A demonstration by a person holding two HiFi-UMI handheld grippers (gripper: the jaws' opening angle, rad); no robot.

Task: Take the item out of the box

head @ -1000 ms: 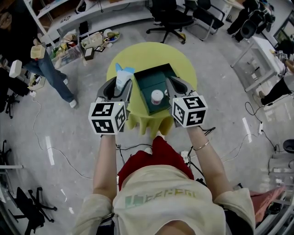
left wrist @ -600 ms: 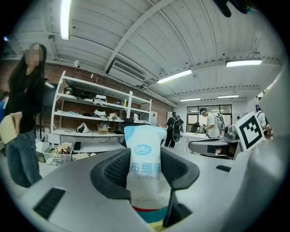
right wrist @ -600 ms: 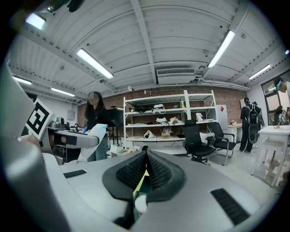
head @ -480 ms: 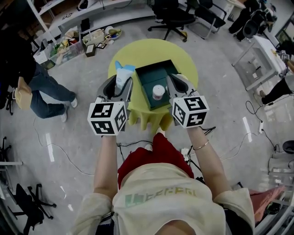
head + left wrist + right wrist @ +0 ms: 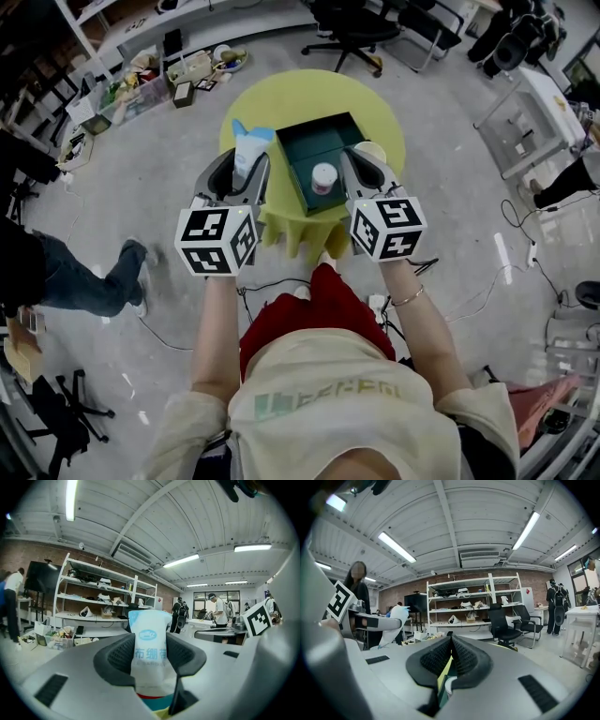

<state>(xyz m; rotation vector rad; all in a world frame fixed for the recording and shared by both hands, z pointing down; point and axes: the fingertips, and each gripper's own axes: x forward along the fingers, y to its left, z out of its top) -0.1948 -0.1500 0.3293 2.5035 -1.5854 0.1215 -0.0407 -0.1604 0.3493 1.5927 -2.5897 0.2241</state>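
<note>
Left tongs (image 5: 246, 165) clenched on white-and-blue pouch (image 5: 249, 145), beside dark green box (image 5: 323, 142). Right tongs (image 5: 450, 654) pressed together, empty. White-capped jar (image 5: 323, 176) inside box, on yellow worktop (image 5: 291, 98).

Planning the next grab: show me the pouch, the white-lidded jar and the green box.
pouch (image 5: 149, 654): left gripper view, its printed front between the jaws.
white-lidded jar (image 5: 323, 176): head view, its lid.
green box (image 5: 328, 142): head view, bare floor of the box.
</note>
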